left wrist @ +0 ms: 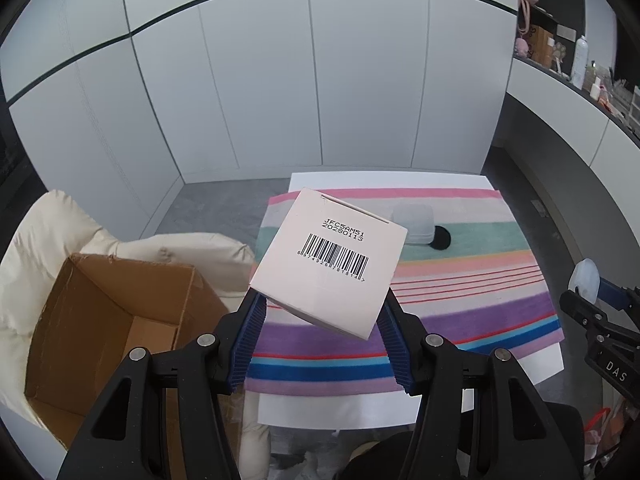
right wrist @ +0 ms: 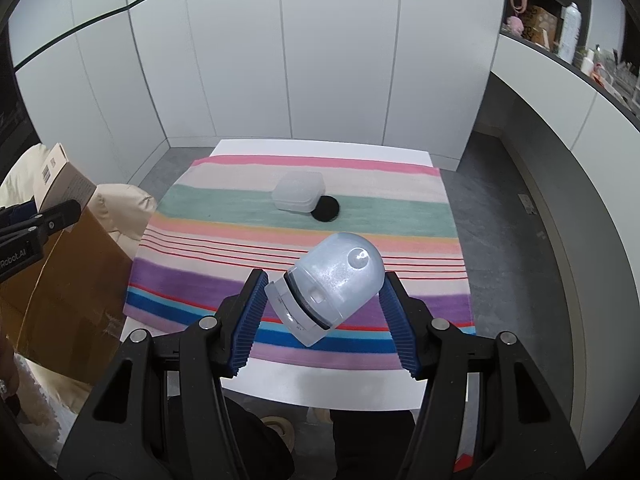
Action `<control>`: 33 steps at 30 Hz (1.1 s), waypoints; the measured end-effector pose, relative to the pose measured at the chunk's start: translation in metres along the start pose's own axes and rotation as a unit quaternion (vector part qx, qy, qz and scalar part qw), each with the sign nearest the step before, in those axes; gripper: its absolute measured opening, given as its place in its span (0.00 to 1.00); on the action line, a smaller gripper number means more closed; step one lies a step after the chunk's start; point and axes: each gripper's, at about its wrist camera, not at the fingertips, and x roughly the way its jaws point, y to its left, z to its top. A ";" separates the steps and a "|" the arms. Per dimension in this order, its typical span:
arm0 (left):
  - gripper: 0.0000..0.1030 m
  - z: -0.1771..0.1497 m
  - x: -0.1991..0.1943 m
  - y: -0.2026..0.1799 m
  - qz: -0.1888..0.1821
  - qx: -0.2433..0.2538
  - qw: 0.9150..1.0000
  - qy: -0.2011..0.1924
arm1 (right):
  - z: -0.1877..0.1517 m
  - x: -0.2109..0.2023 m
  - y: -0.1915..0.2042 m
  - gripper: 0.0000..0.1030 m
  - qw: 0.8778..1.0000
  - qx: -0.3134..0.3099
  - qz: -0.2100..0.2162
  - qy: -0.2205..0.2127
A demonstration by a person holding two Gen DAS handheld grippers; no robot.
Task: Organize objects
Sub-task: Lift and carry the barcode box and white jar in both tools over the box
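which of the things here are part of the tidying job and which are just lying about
Part of the job:
- pink box, held in the left tongs
- pale blue dome-shaped gadget, held in the right tongs
- cardboard box, open on the cream chair
- clear lidded tub and black disc on the striped cloth

Just lying about:
- bottles and clutter on the shelf

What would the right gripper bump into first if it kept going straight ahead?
Probably the striped cloth on the table, since the right gripper, holding the pale blue gadget, points downward. The clear box lies farther on. Depth is uncertain.
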 end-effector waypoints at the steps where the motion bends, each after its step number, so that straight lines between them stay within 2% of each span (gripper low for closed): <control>1: 0.56 -0.001 0.001 0.004 0.002 -0.004 1.000 0.003 | 0.001 0.001 0.004 0.59 1.000 -0.003 0.002 0.000; 10: 0.56 -0.013 0.006 0.058 0.012 -0.050 0.998 0.020 | 0.010 0.013 0.048 0.59 0.999 -0.032 0.025 0.003; 17: 0.56 -0.027 0.004 0.113 0.035 -0.093 0.995 0.028 | 0.016 0.023 0.102 0.59 0.997 -0.066 0.050 0.005; 27: 0.56 -0.052 0.000 0.192 0.085 -0.146 0.985 0.035 | 0.019 0.029 0.201 0.59 0.986 -0.136 0.100 0.004; 33: 0.56 -0.072 -0.002 0.240 0.122 -0.176 0.976 0.046 | 0.014 0.030 0.262 0.59 0.976 -0.178 0.128 0.002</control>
